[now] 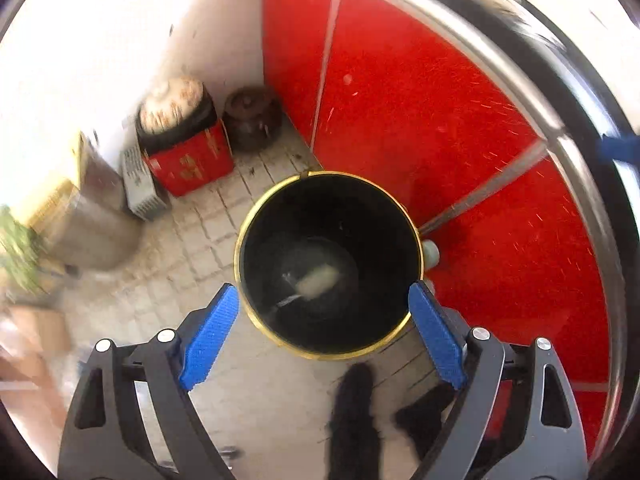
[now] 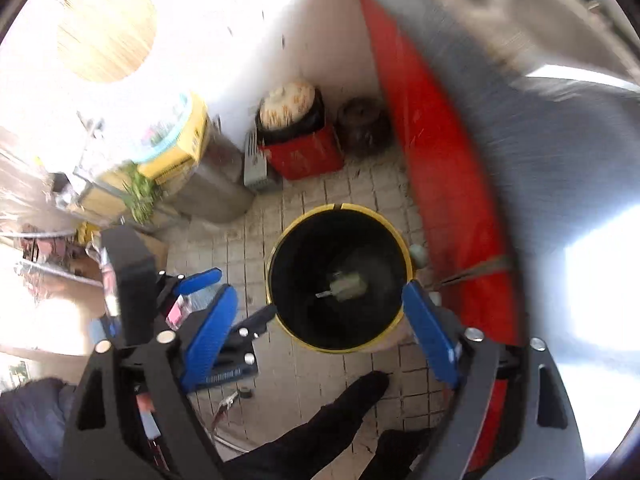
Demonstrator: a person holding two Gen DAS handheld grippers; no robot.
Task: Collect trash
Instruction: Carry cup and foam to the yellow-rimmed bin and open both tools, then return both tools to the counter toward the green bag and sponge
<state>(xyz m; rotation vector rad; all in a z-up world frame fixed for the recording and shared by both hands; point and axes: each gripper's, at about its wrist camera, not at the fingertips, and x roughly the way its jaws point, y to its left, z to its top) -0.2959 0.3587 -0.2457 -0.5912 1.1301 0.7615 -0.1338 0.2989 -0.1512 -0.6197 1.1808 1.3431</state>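
A black trash bin with a yellow rim (image 1: 240,236) stands on the tiled floor below both grippers; it also shows in the right wrist view (image 2: 402,236). A pale piece of trash (image 1: 318,282) lies at its bottom, also seen in the right wrist view (image 2: 350,284). My left gripper (image 1: 324,336) is open and empty above the bin's near rim. My right gripper (image 2: 320,332) is open and empty above the bin. The left gripper (image 2: 228,292) shows at the left of the right wrist view, beside the bin.
A red cabinet (image 1: 440,128) with a steel counter edge (image 1: 540,92) runs along the right. In the far corner stand a red box (image 1: 192,160), a brown jar (image 1: 250,118) and a steel pot (image 2: 212,184). The person's dark shoes (image 1: 356,420) are below.
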